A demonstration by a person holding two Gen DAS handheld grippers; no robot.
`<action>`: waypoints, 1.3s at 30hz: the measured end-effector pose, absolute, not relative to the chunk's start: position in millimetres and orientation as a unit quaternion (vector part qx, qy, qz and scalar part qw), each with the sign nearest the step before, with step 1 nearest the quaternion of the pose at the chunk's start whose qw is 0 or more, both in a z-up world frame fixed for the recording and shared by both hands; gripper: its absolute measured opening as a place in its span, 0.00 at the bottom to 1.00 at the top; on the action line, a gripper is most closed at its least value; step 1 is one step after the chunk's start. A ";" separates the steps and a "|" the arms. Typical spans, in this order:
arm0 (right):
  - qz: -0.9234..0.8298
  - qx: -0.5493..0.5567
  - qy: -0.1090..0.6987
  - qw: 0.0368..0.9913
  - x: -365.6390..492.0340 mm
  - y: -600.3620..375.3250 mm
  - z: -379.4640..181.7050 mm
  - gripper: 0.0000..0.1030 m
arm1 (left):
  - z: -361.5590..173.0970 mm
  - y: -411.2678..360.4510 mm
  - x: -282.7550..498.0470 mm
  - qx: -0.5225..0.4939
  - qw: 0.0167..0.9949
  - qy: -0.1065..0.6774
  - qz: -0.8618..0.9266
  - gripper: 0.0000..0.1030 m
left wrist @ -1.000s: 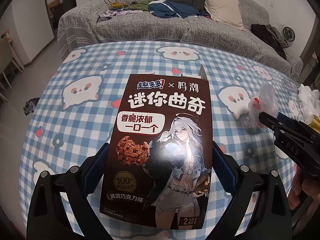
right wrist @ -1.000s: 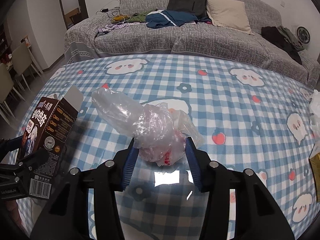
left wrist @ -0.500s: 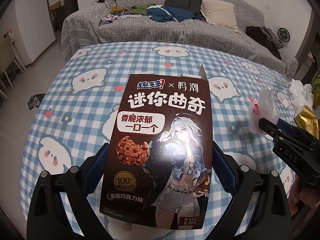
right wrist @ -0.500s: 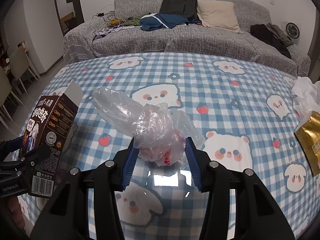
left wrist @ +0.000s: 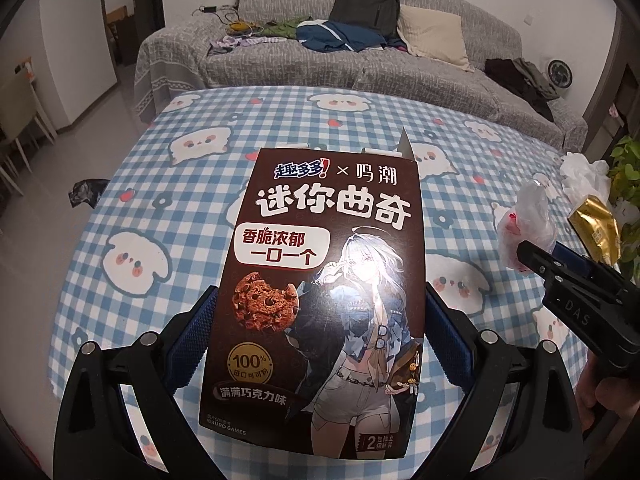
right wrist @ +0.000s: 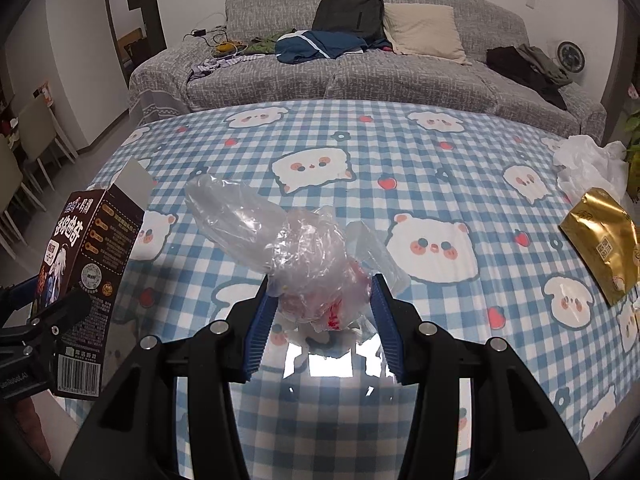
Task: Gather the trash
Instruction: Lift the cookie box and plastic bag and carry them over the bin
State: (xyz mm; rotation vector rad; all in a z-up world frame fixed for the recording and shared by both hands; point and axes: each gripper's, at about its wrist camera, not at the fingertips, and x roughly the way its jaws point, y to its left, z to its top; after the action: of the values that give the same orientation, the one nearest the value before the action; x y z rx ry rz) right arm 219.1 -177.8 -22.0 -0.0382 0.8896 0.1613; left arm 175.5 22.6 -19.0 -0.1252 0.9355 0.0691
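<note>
A table under a blue checked cloth [right wrist: 400, 152] fills the foreground, with a grey sofa [right wrist: 400, 76] beyond it. Above the cloth, a brown cookie box [left wrist: 328, 280] is clamped in the left gripper [left wrist: 320, 328], and a crumpled clear plastic bag [right wrist: 304, 264] is pinched in the right gripper [right wrist: 320, 312]. A gold packet [right wrist: 600, 240] and white wrapper [right wrist: 588, 160] lie at the cloth's right edge. Both grips are best kept firm and level during carrying. No bin is seen; the bag's contents cannot be made out.

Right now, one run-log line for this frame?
left gripper: shut on cookie box | right gripper: shut on plastic bag | on table: gold pouch, white bag
</note>
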 end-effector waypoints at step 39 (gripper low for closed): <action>0.079 -0.018 0.395 0.915 56.1 -188.5 0.1 0.45 | -13.3 7.9 14.4 -0.073 0.897 0.431 0.057 0.90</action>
State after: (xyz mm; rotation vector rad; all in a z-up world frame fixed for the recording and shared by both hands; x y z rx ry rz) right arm 56.1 -188.5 0.1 -0.0380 0.8122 0.1617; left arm 14.4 7.9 -13.3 -0.1502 0.8935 0.1185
